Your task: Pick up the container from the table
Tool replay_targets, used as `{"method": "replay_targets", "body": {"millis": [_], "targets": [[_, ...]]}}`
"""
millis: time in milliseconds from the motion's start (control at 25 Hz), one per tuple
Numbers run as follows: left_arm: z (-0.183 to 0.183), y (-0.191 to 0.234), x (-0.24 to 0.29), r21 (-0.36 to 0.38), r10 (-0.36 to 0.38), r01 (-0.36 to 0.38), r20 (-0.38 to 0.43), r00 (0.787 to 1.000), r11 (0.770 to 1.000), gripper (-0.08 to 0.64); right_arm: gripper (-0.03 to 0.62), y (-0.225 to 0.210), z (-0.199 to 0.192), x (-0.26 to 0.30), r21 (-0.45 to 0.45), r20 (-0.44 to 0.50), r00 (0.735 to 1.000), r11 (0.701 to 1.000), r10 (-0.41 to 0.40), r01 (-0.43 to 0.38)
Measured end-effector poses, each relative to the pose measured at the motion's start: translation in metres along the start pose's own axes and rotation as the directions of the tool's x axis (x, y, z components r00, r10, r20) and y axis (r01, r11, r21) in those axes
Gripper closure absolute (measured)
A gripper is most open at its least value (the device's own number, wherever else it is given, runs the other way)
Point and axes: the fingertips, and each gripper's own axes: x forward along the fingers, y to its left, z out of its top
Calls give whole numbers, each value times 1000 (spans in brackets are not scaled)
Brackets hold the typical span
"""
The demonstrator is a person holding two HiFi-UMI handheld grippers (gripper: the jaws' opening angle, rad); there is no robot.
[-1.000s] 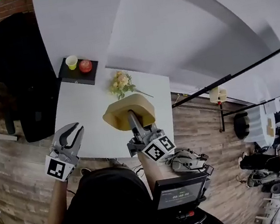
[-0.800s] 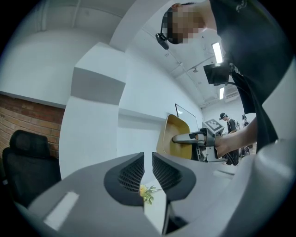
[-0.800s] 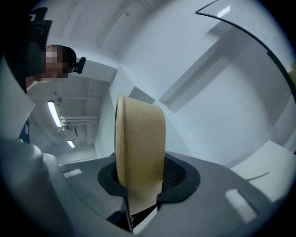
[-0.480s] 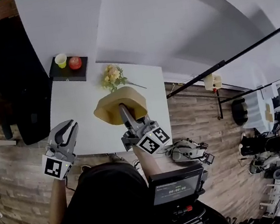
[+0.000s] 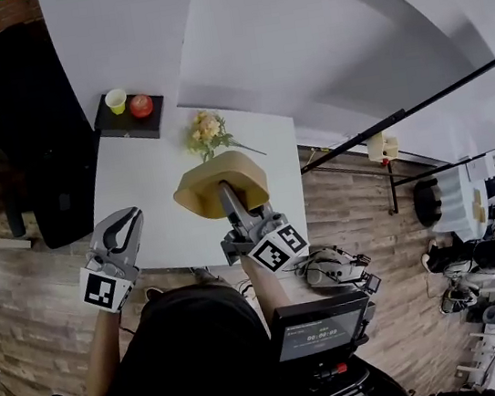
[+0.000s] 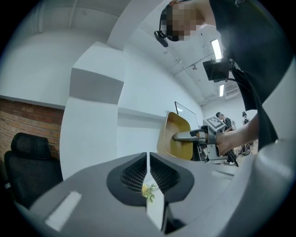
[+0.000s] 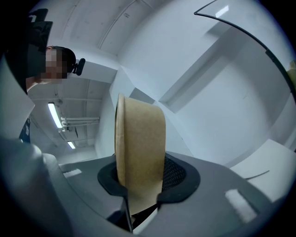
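The container [image 5: 219,180], a tan paper bowl, hangs above the white table [image 5: 150,193] with its mouth turned sideways. My right gripper [image 5: 227,192] is shut on its rim, one finger inside the bowl. In the right gripper view the container [image 7: 141,139] stands on edge between the pads of the right gripper [image 7: 141,180]. My left gripper [image 5: 126,227] is off the table's left front corner, apart from the bowl. Its jaws are closing and are nearly together, with nothing between them. The left gripper view looks past the left gripper [image 6: 148,172] to the container [image 6: 178,134].
A black tray [image 5: 131,125] at the table's far left carries a yellow-green cup [image 5: 116,100] and a red apple [image 5: 141,105]. A flower sprig [image 5: 207,132] lies behind the bowl. A black chair [image 5: 26,133] stands left of the table on wooden floor.
The left gripper's jaws have come together from clearly apart. The right gripper still holds the container in about the same place.
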Motion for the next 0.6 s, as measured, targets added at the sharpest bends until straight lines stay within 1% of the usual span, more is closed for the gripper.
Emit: {"method": "replay_targets", "body": {"millis": [40,160,600], "targets": [[0,1,0,3,6,-6,2,1000,1000,545,451,0,0,0,-1,-1,1000,1000,0,0],[5,7,1,8,38,-39,42,998,999,557,451,2,1,0,3,3,1000,1000,1,-1],[1,10,-5,-1,55,-55,33,998,998,560,451,5,1,1,33,12,1000,999,11,-11]]}}
